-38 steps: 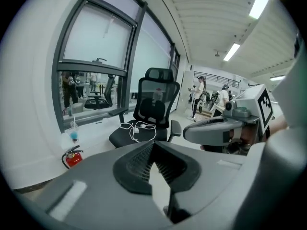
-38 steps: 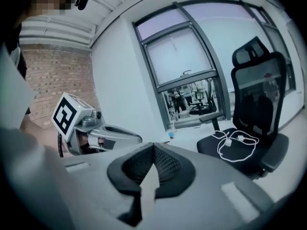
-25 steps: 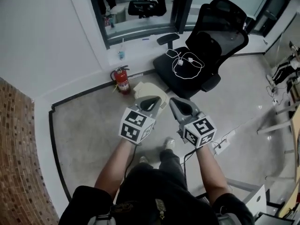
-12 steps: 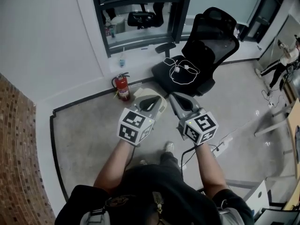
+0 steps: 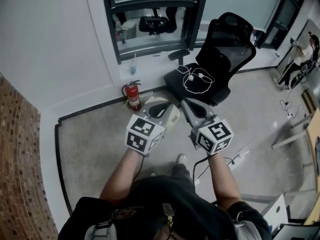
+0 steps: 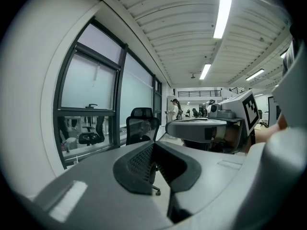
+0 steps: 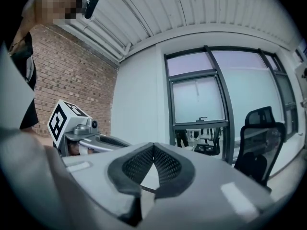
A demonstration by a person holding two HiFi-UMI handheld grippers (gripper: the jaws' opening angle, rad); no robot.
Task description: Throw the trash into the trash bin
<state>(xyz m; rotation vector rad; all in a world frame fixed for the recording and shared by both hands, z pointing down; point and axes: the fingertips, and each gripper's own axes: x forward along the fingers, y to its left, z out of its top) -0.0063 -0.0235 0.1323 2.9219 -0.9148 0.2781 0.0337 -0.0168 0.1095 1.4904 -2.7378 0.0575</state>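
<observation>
No view shows where the trash is. A cream-coloured thing (image 5: pixel 173 118) stands on the floor (image 5: pixel 90 139), half hidden under the left gripper (image 5: pixel 162 106). It may be the bin, but I cannot tell.

The left gripper is held up in front of the person. Its two tongs are pressed together at the tips, and nothing is pinched between them. Through the small gap behind the tips you see only floor and a chair wheel. The right gripper (image 5: pixel 189 106) is just beside it, at about the same height. Its tongs are pressed together too, with nothing in them. Each gripper has a cube with black and white squares near the hand.

A red fire extinguisher (image 5: pixel 132 95) stands on the floor by the wall, close to the cream-coloured thing. A black office chair (image 5: pixel 220 49) is to the right of it, with a white cable (image 5: pixel 195 79) lying on its seat. Behind them is a big window with a dark frame (image 5: pixel 150 14). A brick wall (image 5: pixel 20 159) is far to the left.
</observation>
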